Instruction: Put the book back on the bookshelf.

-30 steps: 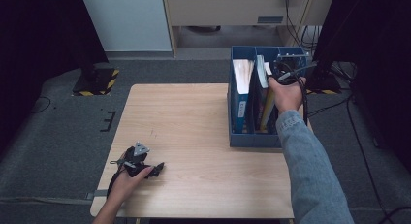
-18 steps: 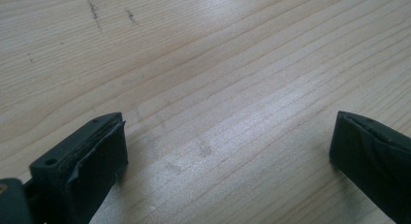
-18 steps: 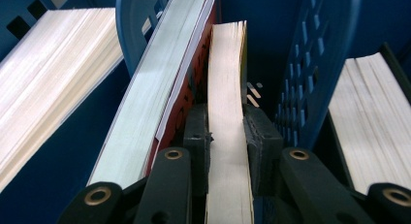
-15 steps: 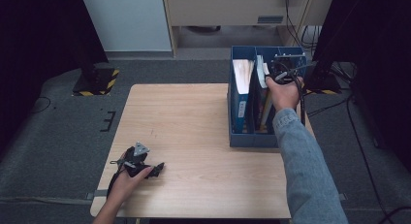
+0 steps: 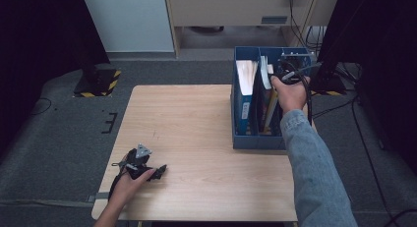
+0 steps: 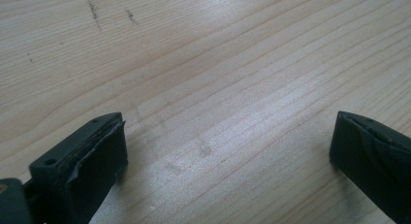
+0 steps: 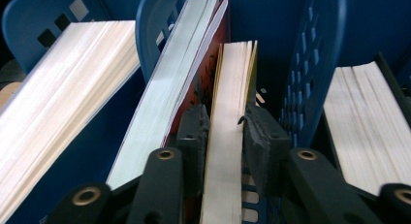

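one blue file rack point(image 5: 241, 133) stands at the desk's point(image 5: 196, 119) right edge, holding four books across three compartments. the right tongs point(image 7: 225, 132) are clamped on the yellow-covered book point(image 7: 230, 136), which stands in the middle compartment beside a red-covered book point(image 7: 169, 93). the left tongs point(image 6: 228, 151) rest on the desk near its front left corner, spread wide apart over bare wood.

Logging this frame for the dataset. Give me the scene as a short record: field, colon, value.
surface: wooden table
container: blue file rack at the table's right side, three compartments
contents: books standing upright, page edges up
left gripper: open, low over bare wood at the near left corner
right gripper: in the middle compartment, jaws closed on a yellow-covered book
neighbour: red-covered book leaning beside the gripped one
other compartments: one thick book in each
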`<state>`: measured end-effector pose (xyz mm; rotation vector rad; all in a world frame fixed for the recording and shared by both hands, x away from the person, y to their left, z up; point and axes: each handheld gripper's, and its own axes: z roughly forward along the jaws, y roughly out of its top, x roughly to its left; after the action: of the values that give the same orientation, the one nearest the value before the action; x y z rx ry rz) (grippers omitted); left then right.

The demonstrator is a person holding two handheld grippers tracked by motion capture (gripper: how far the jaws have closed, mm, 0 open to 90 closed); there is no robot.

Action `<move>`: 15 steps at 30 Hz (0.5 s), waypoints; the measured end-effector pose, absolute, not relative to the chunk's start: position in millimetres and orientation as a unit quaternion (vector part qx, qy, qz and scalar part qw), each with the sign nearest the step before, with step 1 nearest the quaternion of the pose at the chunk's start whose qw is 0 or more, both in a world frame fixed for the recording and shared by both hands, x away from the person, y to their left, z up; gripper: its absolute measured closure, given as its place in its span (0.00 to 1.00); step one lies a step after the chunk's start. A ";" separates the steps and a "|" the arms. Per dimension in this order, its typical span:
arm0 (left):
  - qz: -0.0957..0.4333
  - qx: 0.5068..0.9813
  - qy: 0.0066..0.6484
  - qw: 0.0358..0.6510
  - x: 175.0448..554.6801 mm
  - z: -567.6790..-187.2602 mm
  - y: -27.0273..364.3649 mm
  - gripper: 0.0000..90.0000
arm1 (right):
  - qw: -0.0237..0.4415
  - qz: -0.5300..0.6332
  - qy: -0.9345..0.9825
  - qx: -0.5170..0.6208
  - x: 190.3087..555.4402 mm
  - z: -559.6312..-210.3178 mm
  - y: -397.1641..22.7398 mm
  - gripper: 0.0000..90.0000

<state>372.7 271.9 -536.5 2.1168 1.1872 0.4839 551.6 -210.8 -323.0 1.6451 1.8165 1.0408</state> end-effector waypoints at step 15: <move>0.185 0.807 0.454 0.329 371.4 -536.9 271.2 0.00 | 0.258 0.387 0.675 0.572 511.9 -306.6 -212.6 0.58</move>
<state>371.4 271.2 -536.9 2.1116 1.1869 0.4846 511.9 -212.6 -306.6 1.5514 1.8310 1.0506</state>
